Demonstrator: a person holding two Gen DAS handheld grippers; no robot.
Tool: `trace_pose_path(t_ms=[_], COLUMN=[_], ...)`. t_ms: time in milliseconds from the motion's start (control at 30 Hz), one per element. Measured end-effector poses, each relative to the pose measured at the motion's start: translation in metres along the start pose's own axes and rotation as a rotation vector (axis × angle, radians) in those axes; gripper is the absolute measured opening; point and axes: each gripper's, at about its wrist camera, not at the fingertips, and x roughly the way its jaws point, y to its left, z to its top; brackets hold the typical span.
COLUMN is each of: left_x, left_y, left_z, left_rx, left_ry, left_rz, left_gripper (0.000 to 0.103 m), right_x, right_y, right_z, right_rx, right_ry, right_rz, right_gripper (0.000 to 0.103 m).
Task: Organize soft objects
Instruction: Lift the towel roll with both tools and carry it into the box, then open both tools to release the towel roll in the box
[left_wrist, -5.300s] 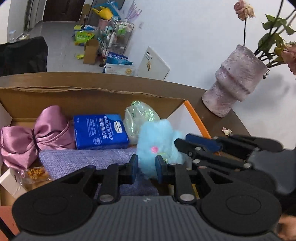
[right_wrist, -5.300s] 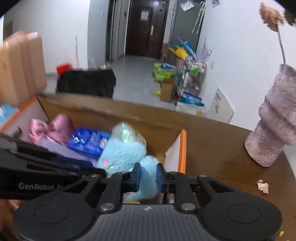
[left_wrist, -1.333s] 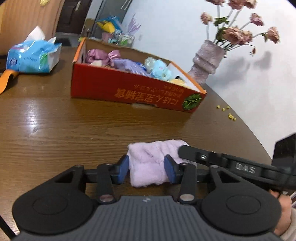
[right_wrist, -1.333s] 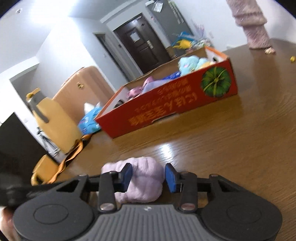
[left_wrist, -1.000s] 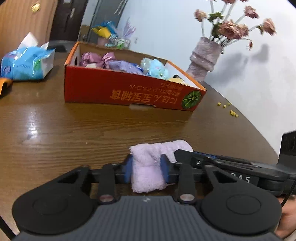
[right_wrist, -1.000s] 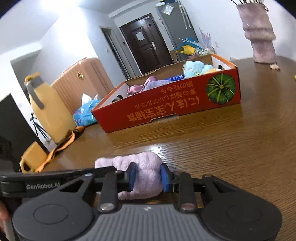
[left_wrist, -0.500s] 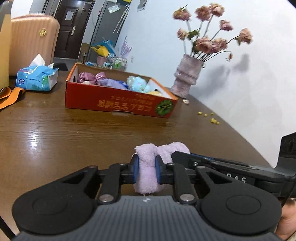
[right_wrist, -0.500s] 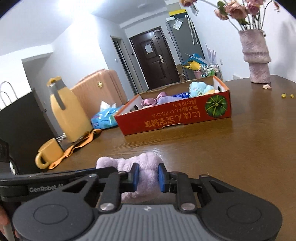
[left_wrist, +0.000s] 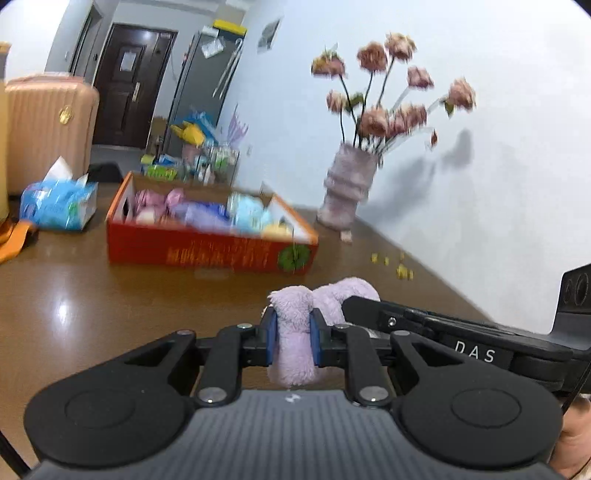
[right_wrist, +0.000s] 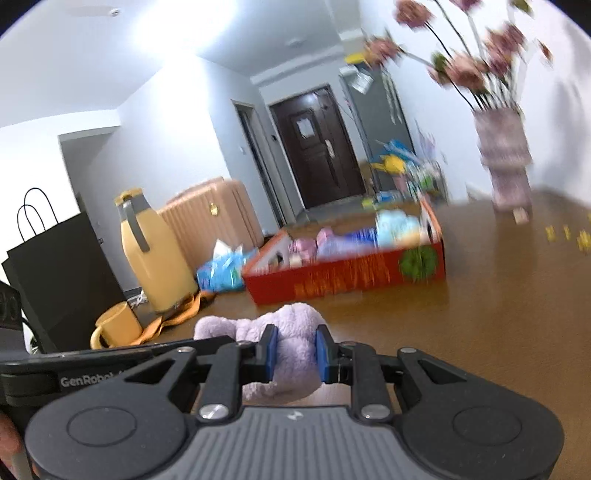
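Note:
A fluffy lilac towel (left_wrist: 293, 332) hangs above the brown table (left_wrist: 110, 295), held at both ends. My left gripper (left_wrist: 292, 334) is shut on its left end, the blue pads pinching the pile. My right gripper (right_wrist: 294, 350) is shut on the other end of the lilac towel (right_wrist: 291, 332); its black body crosses the left wrist view at the right. Further back stands the red cardboard box (left_wrist: 207, 251), (right_wrist: 347, 277), open-topped and holding a pink bow, a blue plush, a blue packet and other soft things.
A pink vase of dried roses (left_wrist: 349, 192) stands behind the box near the white wall, with yellow crumbs (left_wrist: 402, 271) on the table. A blue tissue pack (left_wrist: 59, 205), a yellow jug (right_wrist: 155, 258), a yellow mug (right_wrist: 118, 326) and a black paper bag (right_wrist: 59, 273) sit at the left.
Both grippers closed on the lilac towel and lifted it off the table. The views tilted up, so the box and vase now sit lower and farther away.

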Motion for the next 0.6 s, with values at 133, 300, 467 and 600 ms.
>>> trace_pose_path(t_ms=[133, 300, 467, 600], left_x=[0.043, 0.122, 0.199, 0.241], left_y=[0.014, 0.051, 0.097, 0.128], left_z=[0.052, 0.101, 0.106, 0.093], left_rx=[0.012, -0.002, -0.067, -0.091], left_ry=[-0.054, -0.030, 0.070, 0.189], left_rz=[0.013, 0.065, 0.128, 0.142], left_gripper=[0.018, 0.018, 0.018, 0.017], right_x=[0.053, 0.154, 0.260, 0.319], right_y=[-0.019, -0.047, -0.060, -0.080], right_z=[0.062, 0.116, 0.125, 0.105], right_rx=[-0.072, -0.091, -0.166, -0.137], right_ry=[0.000, 0.098, 0.252, 0.395], right_rz=[0.019, 0.014, -0.010, -0.025], right_gripper=[0.021, 0.021, 0.021, 0.021])
